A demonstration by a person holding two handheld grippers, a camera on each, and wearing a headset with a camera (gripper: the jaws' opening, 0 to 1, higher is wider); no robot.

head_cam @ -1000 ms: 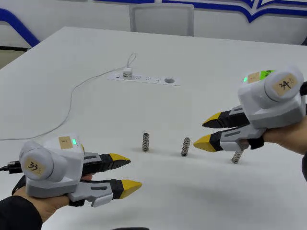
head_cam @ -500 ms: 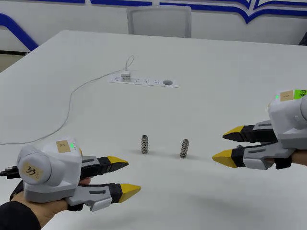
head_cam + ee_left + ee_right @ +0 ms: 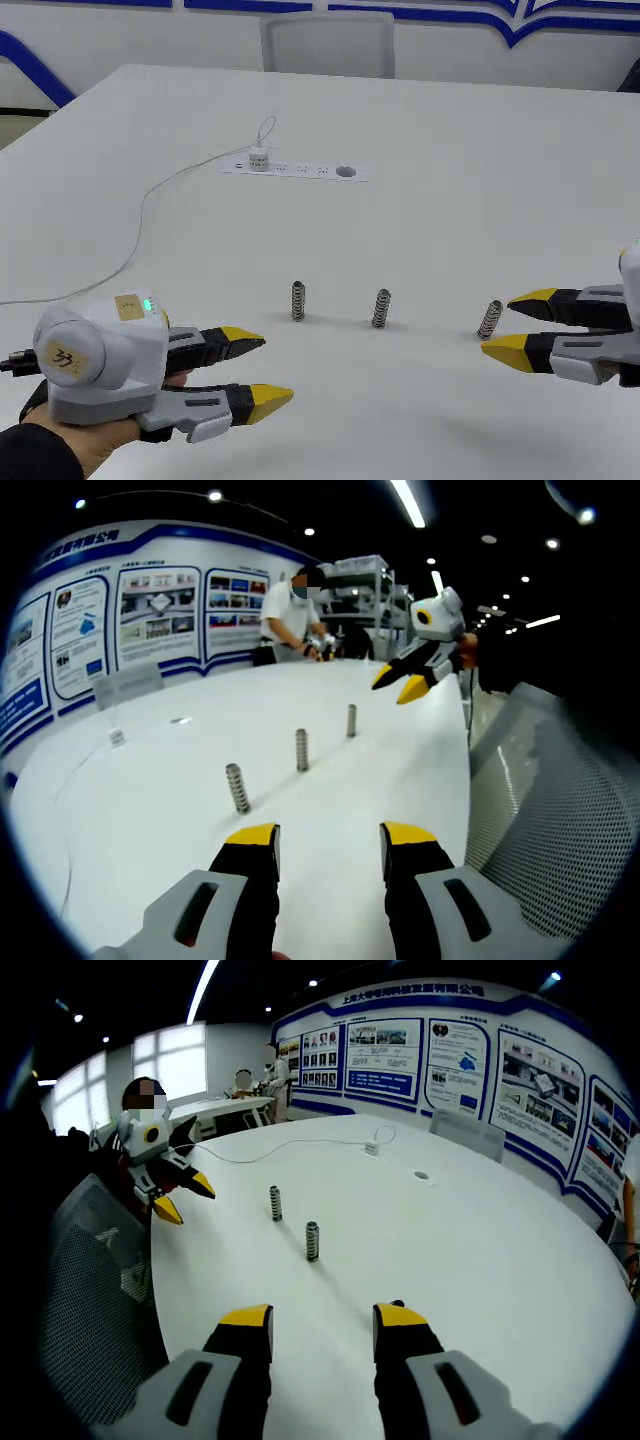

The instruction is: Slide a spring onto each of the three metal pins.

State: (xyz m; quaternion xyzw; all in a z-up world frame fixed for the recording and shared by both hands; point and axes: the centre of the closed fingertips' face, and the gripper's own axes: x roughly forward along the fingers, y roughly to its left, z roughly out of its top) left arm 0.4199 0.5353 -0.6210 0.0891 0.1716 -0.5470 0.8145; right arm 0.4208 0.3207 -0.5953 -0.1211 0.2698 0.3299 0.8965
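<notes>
Three short metal springs stand upright in a row on the white table: the left spring, the middle spring and the right spring. My left gripper hovers open at the lower left, a little short of the row, with nothing between its fingers. In the left gripper view the springs line up ahead of the open left gripper. My right gripper is open at the right edge, just beside the right spring and apart from it. Two springs show ahead of the open right gripper.
A white power strip with a plug and a trailing cable lies on the far side of the table. A grey chair stands behind the table. A person stands in the background.
My right gripper has drawn back to the right and lower, away from the right spring, which now stands uncovered. The left gripper has hardly moved.
</notes>
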